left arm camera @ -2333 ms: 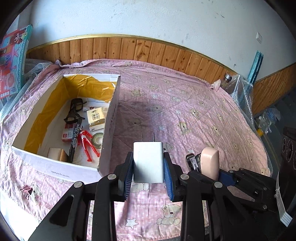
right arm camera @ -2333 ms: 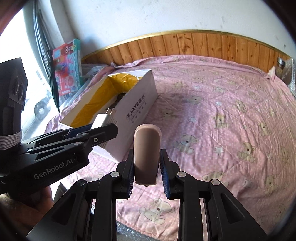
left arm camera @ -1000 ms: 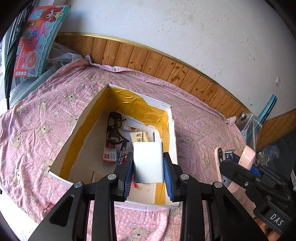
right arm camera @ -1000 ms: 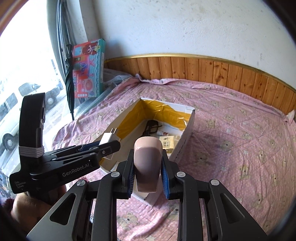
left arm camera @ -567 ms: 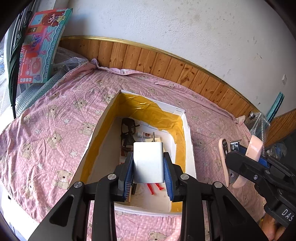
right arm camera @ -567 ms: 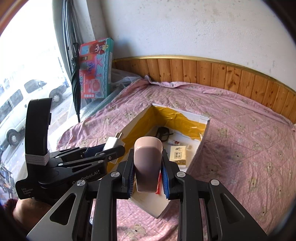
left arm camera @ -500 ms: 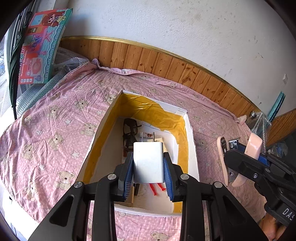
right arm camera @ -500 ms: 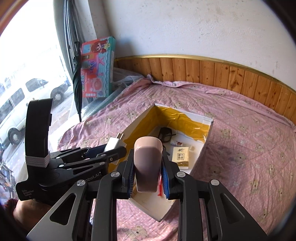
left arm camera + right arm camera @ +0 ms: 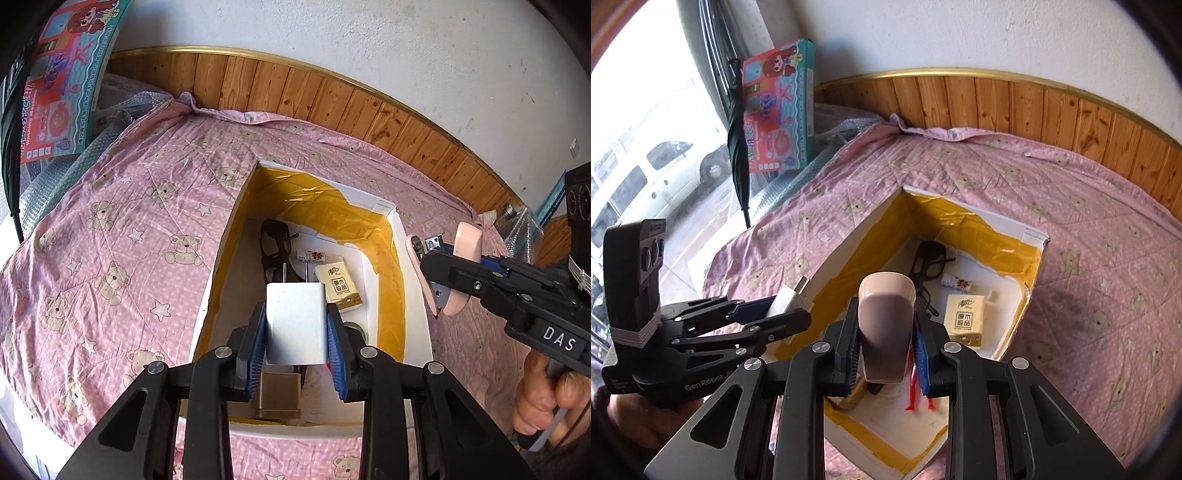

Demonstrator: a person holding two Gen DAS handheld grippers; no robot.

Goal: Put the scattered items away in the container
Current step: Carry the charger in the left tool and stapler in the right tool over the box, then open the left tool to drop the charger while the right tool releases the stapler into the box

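My left gripper point(image 9: 296, 334) is shut on a white plug adapter point(image 9: 295, 321) with two prongs pointing forward, held above the open cardboard box point(image 9: 384, 210). The box is white outside with yellow tape lining. My right gripper point(image 9: 886, 349) is shut on a pink oval case point(image 9: 885, 328) over the same box point(image 9: 1034, 236). In the left wrist view that pink oval case point(image 9: 467, 242) hangs just right of the box's right wall. Inside lie black glasses point(image 9: 931, 258), a tissue pack point(image 9: 964, 315), a red toy point(image 9: 912, 391) and a tan block point(image 9: 279, 393).
The box rests on a pink bear-print quilt point(image 9: 122, 229). Wood panelling point(image 9: 332, 96) runs behind it. A colourful toy carton point(image 9: 779, 107) and a folded dark umbrella point(image 9: 737, 122) stand at the left by a window. A person's hand point(image 9: 543, 402) holds the right gripper.
Both grippers have travelled from beside the box to above its opening, each still holding its item. The box now fills the centre of both views.
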